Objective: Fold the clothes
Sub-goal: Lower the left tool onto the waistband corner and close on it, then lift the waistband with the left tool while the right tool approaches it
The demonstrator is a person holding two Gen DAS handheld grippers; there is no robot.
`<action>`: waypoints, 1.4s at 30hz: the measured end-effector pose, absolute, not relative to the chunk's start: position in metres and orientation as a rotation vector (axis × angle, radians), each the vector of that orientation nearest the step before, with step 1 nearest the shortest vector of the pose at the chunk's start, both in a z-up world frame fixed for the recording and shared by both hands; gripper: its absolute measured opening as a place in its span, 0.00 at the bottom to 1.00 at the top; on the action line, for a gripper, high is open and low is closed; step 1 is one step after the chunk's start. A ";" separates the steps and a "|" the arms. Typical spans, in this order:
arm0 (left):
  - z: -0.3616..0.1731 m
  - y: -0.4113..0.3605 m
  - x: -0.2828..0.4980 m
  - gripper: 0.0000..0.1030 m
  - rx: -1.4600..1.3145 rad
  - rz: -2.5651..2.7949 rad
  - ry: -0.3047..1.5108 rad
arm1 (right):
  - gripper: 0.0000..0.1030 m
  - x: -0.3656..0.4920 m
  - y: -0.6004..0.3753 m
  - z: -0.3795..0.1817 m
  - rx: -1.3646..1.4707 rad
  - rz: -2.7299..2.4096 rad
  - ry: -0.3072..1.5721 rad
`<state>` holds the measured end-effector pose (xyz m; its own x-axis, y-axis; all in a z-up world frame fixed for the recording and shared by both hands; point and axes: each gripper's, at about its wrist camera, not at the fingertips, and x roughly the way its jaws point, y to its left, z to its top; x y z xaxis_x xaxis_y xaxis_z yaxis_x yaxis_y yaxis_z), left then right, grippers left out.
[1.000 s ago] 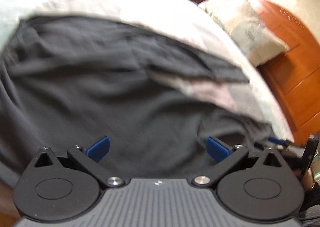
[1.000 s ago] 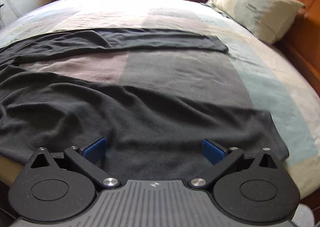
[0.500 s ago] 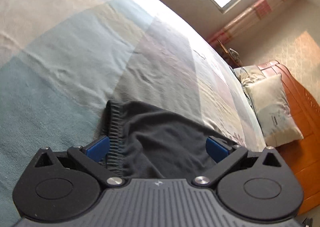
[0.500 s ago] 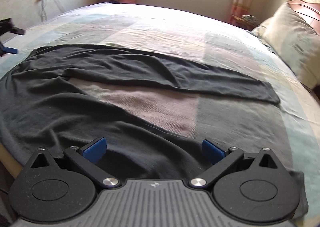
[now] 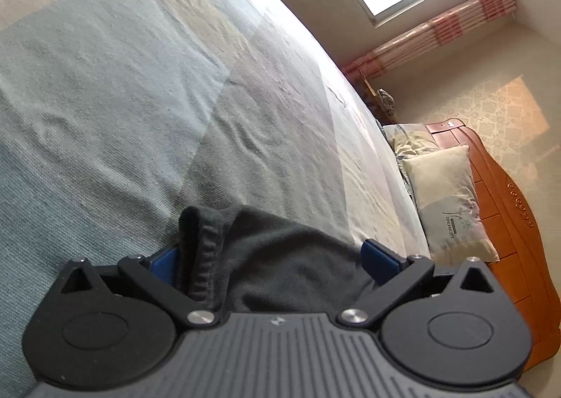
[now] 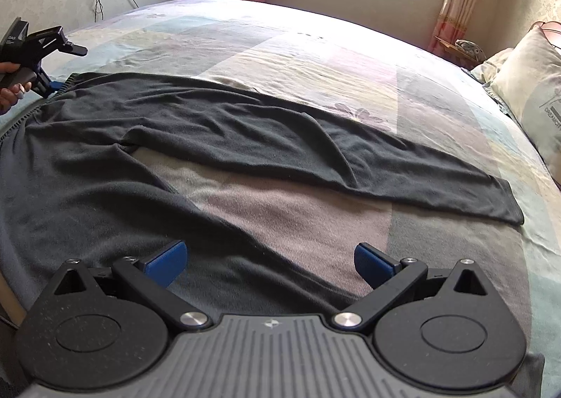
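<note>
Black trousers (image 6: 224, 138) lie spread across the bed (image 6: 315, 47), waistband between the wide-open left hand-held gripper (image 5: 270, 258), while the right hand-held gripper (image 6: 268, 258) hovers wide open, empty, ready for folding.

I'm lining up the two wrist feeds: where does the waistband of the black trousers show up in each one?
Left wrist: the waistband stands bunched at bottom centre, between the open fingers of the left gripper.
Right wrist: the waistband runs along the far left edge, by the left gripper.
Shared landmark: the printed pillow at the right.
</note>
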<state>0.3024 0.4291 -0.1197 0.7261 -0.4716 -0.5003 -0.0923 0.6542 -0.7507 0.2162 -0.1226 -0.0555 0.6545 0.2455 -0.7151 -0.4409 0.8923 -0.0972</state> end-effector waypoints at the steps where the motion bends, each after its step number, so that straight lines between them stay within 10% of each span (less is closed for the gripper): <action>1: -0.119 0.429 0.300 0.98 -0.843 -0.258 0.753 | 1.00 0.218 -0.122 -0.055 -0.272 0.400 0.761; 20: -0.126 0.417 0.323 0.96 -0.781 -0.535 0.815 | 1.00 0.235 -0.100 -0.044 -0.230 0.471 0.717; 29: -0.139 0.446 0.325 0.46 -0.783 -0.475 0.830 | 1.00 0.238 -0.103 -0.054 -0.229 0.443 0.750; 32: -0.150 0.455 0.323 0.11 -0.791 -0.425 0.836 | 1.00 0.238 -0.104 -0.055 -0.231 0.433 0.755; 42: -0.127 0.432 0.316 0.06 -0.576 -0.369 0.821 | 1.00 0.242 -0.106 -0.056 -0.229 0.447 0.773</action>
